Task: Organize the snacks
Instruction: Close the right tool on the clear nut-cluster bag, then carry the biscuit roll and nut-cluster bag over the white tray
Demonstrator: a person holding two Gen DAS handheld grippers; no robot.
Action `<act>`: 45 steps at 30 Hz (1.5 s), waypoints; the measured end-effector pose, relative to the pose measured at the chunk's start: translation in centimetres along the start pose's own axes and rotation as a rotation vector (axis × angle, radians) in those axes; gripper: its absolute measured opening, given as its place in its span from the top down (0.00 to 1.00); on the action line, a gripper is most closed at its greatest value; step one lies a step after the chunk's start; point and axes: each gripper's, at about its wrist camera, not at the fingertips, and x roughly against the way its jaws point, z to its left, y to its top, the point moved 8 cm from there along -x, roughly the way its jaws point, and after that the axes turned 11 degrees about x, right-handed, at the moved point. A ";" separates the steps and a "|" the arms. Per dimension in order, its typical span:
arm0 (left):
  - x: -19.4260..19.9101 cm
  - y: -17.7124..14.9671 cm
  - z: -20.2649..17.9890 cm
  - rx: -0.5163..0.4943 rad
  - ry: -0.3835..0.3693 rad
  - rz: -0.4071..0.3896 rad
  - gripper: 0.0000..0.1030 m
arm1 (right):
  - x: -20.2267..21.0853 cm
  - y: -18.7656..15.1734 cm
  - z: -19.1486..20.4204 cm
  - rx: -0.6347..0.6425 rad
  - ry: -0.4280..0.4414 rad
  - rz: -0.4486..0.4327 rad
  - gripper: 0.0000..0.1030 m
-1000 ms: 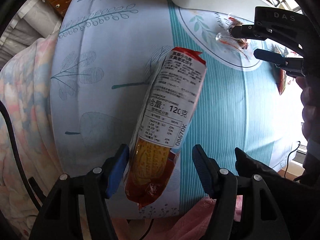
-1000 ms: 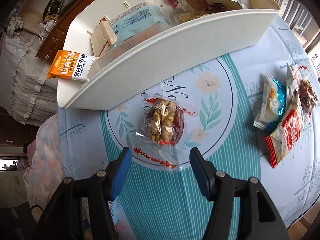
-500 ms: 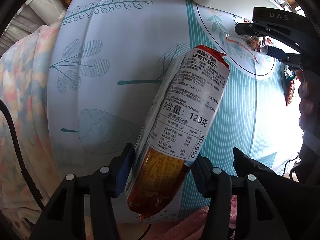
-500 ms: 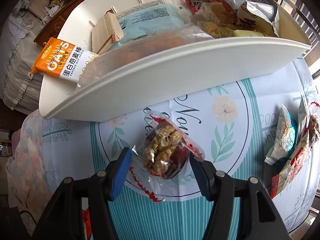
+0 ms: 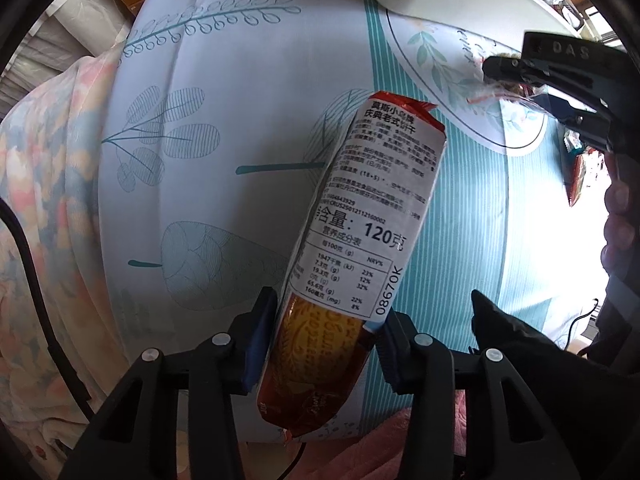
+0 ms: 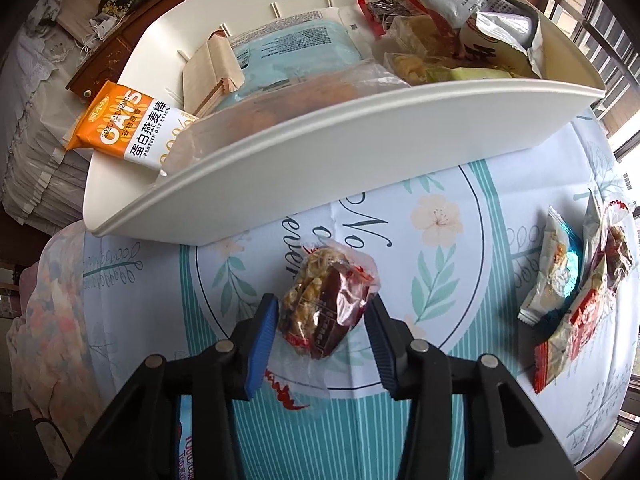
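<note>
The left claw (image 5: 326, 334) grips the lower end of a long biscuit pack (image 5: 360, 240), its jaws having just closed in until the blue pads (image 5: 260, 336) press both sides. The pack's white back label reads "120克" in large print, with "08670K" running sideways along its edge and a small nutrition table headed "NRV%"; the lower part is orange-red with a biscuit pictured on it. The pack slants over the near part of the surface (image 5: 248, 92), which wears a pale blue cloth printed with teal leaves and stripes.

The right claw (image 6: 322, 330) has also just been closing and now holds a clear wrapper of walnuts and dates (image 6: 326, 300) between its pads, over the round flower emblem in the middle of the cloth, where cursive letters "No" and "ever" show. Seen from the left wrist, that claw's housing carries the letters "DAS".

Beyond the emblem, toward the far edge, stands a white tray (image 6: 360, 152) crowded with snacks: an orange bar (image 6: 128, 124) marked "OATS" and "PROTEIN OAT STICK", a pale blue pack (image 6: 296, 48), a torn silver bag (image 6: 492, 28). The tray's near wall rises directly behind the held wrapper. Near the right edge of the surface lie a few loose small packets (image 6: 568, 292), one with a blue stripe, one red and white.
</note>
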 end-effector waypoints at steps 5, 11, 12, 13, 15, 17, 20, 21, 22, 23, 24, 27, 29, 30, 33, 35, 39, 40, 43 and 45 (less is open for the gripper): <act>1.8 0.4 0.1 -0.017 -0.020 -0.018 0.60 | 1.5 -1.0 -0.4 -0.008 0.013 -0.010 0.58; 5.7 0.1 -0.8 -0.064 -0.071 -0.066 0.63 | 3.8 -1.5 -1.3 -0.051 0.037 -0.042 0.58; 6.4 0.2 -1.1 -0.076 -0.079 -0.075 0.63 | 4.3 -1.4 -1.7 -0.062 0.041 -0.050 0.58; 6.8 0.3 -1.5 -0.085 -0.085 -0.083 0.64 | 4.8 -1.4 -2.0 -0.071 0.045 -0.059 0.58; 8.1 0.6 -2.2 -0.109 -0.096 -0.099 0.64 | 5.9 -1.4 -2.5 -0.086 0.049 -0.081 0.58; 9.3 0.9 -3.0 -0.123 -0.110 -0.113 0.64 | 7.1 -1.3 -3.1 -0.097 0.056 -0.104 0.58; 11.3 1.5 -4.2 -0.150 -0.130 -0.144 0.64 | 9.0 -1.1 -3.7 -0.110 0.064 -0.142 0.58; 12.0 2.0 -4.6 -0.159 -0.135 -0.156 0.64 | 9.5 -0.9 -3.9 -0.112 0.066 -0.156 0.58; 12.6 2.3 -4.9 -0.168 -0.139 -0.168 0.64 | 10.2 -0.7 -4.1 -0.113 0.067 -0.171 0.58; 13.3 2.8 -5.3 -0.177 -0.141 -0.180 0.64 | 10.6 -0.4 -3.9 -0.112 0.066 -0.186 0.58; 13.9 3.1 -5.9 -0.183 -0.148 -0.193 0.64 | 11.1 -0.2 -4.0 -0.110 0.064 -0.202 0.58; 15.8 4.7 -7.2 -0.206 -0.185 -0.244 0.63 | 12.7 0.9 -4.2 -0.081 0.039 -0.257 0.58; 17.0 5.9 -8.0 -0.215 -0.207 -0.271 0.63 | 13.5 1.8 -4.1 -0.057 0.022 -0.299 0.58; 17.5 6.5 -8.5 -0.217 -0.218 -0.283 0.63 | 14.0 2.3 -4.2 -0.047 0.016 -0.318 0.58; 18.9 8.4 -9.8 -0.213 -0.240 -0.311 0.63 | 15.1 3.4 -4.5 -0.017 -0.003 -0.371 0.58; 19.4 9.6 -10.6 -0.208 -0.255 -0.326 0.63 | 15.6 4.3 -4.6 0.009 -0.014 -0.402 0.58; 20.4 12.1 -12.2 -0.207 -0.301 -0.365 0.63 | 16.2 6.1 -4.6 0.076 -0.053 -0.470 0.58; 20.6 12.8 -12.7 -0.211 -0.319 -0.382 0.63 | 16.3 6.5 -4.7 0.092 -0.065 -0.485 0.58; 21.2 14.6 -13.5 -0.206 -0.363 -0.432 0.63 | 16.3 7.6 -4.8 0.131 -0.087 -0.526 0.58; 21.5 15.5 -14.0 -0.207 -0.389 -0.470 0.63 | 16.3 8.3 -4.8 0.168 -0.103 -0.554 0.58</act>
